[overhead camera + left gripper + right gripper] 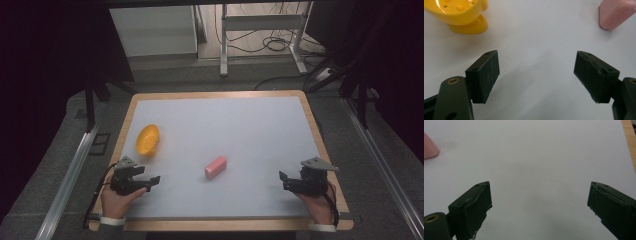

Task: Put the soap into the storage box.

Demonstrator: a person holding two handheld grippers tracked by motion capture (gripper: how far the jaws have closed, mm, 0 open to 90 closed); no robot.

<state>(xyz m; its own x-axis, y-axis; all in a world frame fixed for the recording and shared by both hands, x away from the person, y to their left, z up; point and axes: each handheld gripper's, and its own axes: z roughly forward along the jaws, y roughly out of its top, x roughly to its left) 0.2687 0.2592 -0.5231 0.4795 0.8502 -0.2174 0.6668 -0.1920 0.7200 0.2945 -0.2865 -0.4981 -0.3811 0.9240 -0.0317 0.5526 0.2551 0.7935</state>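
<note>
No text, label, brand, number or sign can be read on anything here.

Yellow bowl (147,139), pink block (215,167)

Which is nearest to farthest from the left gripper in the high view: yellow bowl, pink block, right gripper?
From the left gripper:
1. Yellow bowl, just beyond it, near the table's left edge.
2. Pink block, to its right, mid-table.
3. Right gripper, far right, by the near right corner.
</note>
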